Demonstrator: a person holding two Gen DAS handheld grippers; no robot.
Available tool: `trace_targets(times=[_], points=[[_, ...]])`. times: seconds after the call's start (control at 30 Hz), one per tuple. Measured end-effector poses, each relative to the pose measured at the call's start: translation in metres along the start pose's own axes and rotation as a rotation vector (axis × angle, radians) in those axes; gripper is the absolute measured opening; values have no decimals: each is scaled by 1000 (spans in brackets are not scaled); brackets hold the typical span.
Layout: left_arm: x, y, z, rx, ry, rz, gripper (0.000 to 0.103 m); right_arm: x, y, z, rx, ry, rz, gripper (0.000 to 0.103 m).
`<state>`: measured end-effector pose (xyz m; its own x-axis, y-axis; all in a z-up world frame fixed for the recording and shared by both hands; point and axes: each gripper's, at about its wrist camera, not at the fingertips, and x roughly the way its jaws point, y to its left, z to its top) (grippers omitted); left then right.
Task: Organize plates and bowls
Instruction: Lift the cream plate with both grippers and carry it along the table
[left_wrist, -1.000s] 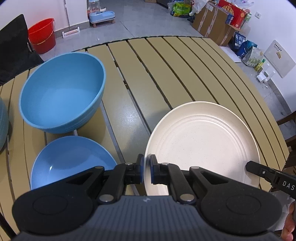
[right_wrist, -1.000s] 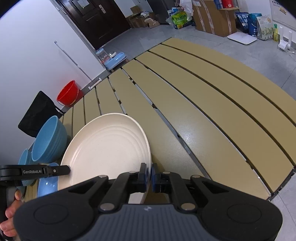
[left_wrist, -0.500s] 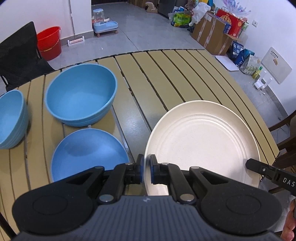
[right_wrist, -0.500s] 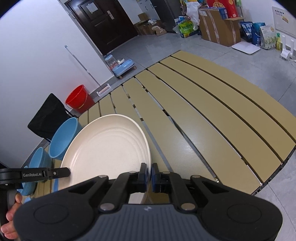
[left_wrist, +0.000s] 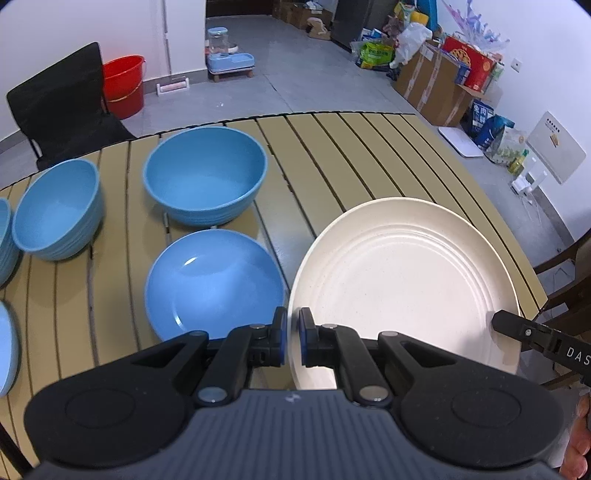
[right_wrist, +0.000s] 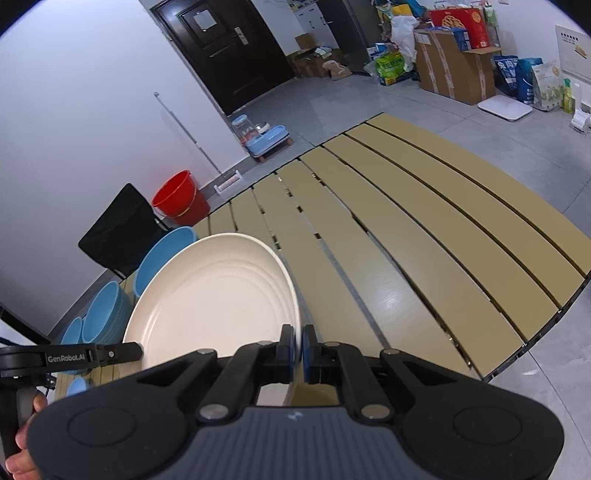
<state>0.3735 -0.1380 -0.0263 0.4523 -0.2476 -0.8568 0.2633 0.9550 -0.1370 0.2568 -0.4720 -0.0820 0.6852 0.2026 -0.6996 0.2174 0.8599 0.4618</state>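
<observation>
Cream plate (left_wrist: 402, 280) is off the slatted table (left_wrist: 332, 155), and you have it by two opposite edges. Your left gripper (left_wrist: 292, 341) is pinching the near left rim between its pads, and your right gripper (right_wrist: 298, 349) is pinched on the rim on the other side; from the left wrist view the tip of that right gripper shows at the plate's far right edge. The plate hangs tilted between the two, over the right-hand part of the table.

By my reading, you are in the carry step: the plate is picked up and wants a place to go. The next move calls for both hands travelling together at the same pace and tilt, since either grip alone holds only a thin rim, and the plate could twist or slip if one hand leads.

Just beside the plate on its left lies a shallow blue plate (left_wrist: 214, 284), which looks like a natural spot to stack on, though which spot is meant I cannot tell. Behind it stand a large blue bowl (left_wrist: 205, 175) and a smaller blue bowl (left_wrist: 57, 210), with more blue dishes cut off at the left edge. Keep the lowered rim above those bowl rims as you cross. The right half of the table looks bare in the right wrist view.
</observation>
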Motion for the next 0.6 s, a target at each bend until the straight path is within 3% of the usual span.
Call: trace_targets(times=[0.6], points=[[-60,46,-44,-94,-49,45,7,-25,52,-32,-108,24,58,5]])
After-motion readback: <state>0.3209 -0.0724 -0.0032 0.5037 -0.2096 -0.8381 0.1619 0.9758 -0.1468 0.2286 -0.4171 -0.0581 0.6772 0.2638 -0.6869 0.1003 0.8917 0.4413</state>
